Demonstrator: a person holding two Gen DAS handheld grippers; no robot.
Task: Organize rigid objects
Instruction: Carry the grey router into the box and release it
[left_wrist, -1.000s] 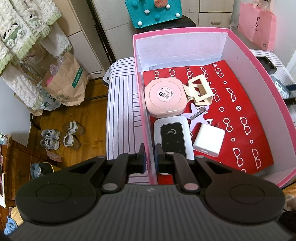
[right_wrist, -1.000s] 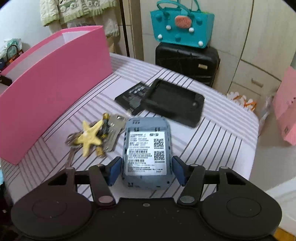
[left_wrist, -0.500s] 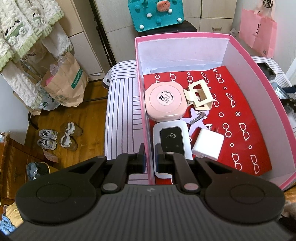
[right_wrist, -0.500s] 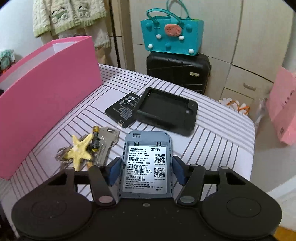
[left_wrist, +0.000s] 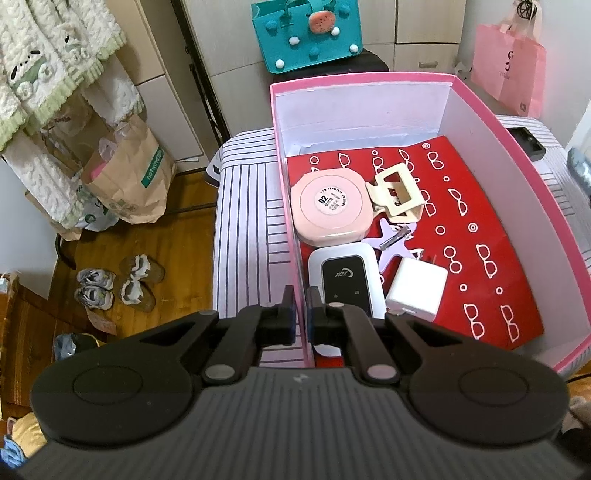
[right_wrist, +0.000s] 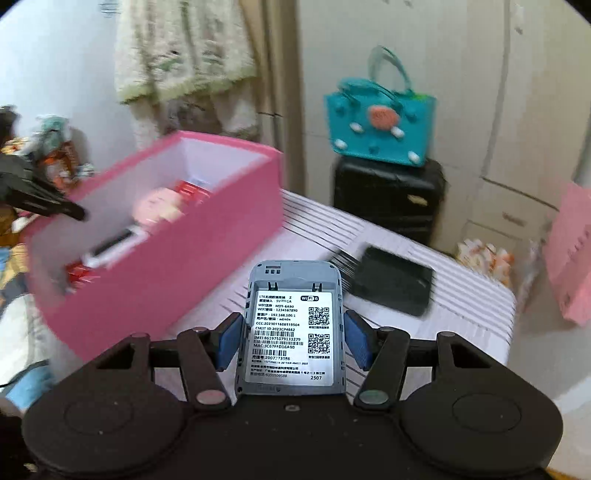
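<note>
grey plastic router shell (right_wrist: 293, 325) between blue fingers (right_wrist: 229, 341)

Box (left_wrist: 546, 206) on table (left_wrist: 243, 229); inside, round case (left_wrist: 330, 205) behind router (left_wrist: 345, 278), charger (left_wrist: 417, 288) right.

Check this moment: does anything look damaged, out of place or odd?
Yes: the grey WiFi router in the right gripper has no back cover, so its label bay is exposed. A loose black cover lies on the striped table. Left gripper pinches the pink box wall.

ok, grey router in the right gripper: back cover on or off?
Off. The grey router in the right gripper shows its open battery bay, label and contacts exposed.
</note>
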